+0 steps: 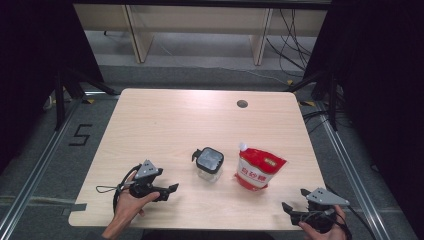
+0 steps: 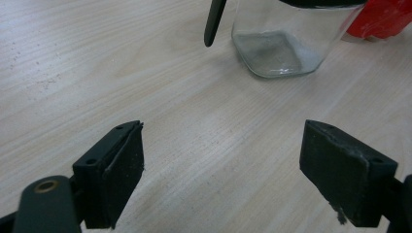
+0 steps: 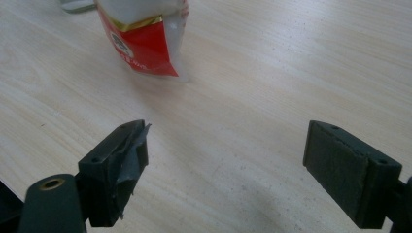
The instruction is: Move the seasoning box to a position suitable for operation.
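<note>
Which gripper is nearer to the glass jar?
Left. The left gripper is just beside the glass jar, open and apart from it. The right gripper is farther off, beyond the red pouch.

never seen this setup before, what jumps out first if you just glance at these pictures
The red and white pouch stands out most, sitting right of the table's middle. Just left of it is a clear glass jar with a black lid. Near the table's front edge, the left gripper and right gripper sit with jaws open and nothing in them.
</note>
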`<state>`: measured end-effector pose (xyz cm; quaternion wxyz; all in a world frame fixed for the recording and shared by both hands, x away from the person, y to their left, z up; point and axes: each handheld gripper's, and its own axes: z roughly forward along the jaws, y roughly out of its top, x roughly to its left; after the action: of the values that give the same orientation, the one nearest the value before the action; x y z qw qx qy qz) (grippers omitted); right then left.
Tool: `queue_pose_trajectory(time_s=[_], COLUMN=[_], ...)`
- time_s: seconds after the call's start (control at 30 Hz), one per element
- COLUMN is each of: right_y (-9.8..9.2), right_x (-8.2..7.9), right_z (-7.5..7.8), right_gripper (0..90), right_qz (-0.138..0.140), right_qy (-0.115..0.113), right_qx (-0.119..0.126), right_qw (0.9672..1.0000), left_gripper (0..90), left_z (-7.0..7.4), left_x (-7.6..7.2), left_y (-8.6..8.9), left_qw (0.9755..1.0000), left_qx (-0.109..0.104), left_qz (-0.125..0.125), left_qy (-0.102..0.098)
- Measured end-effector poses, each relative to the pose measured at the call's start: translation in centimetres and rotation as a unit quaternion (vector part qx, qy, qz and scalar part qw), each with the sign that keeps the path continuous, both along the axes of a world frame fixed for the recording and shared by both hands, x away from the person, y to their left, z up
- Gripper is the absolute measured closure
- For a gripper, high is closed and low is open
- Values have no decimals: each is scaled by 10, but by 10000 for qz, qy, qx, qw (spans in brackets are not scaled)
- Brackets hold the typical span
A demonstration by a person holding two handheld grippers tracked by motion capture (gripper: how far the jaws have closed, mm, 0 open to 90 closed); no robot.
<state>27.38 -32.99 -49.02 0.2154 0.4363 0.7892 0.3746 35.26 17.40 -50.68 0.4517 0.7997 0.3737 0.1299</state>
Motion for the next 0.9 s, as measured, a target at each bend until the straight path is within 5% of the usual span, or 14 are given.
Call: queue_pose_trajectory(time_s=[0.37,0.5,0.9], right_y=[0,0,1], right_x=[0,0,-1], right_z=[0,0,0], right_gripper=[177,181,190], right_qz=[-5,-4,-64], right_qy=[7,-15,48], right_qx=[-2,-7,40], right_qw=[10000,10000,10000], left_gripper=[191,327,439], left_z=[1,2,10], left_x=[10,17,44], left_y=[1,-5,-20], left_qw=[9999,9994,9978], left_qx=[48,52,8], left_qz=[42,8,67], left_qy=[-148,-348,-664])
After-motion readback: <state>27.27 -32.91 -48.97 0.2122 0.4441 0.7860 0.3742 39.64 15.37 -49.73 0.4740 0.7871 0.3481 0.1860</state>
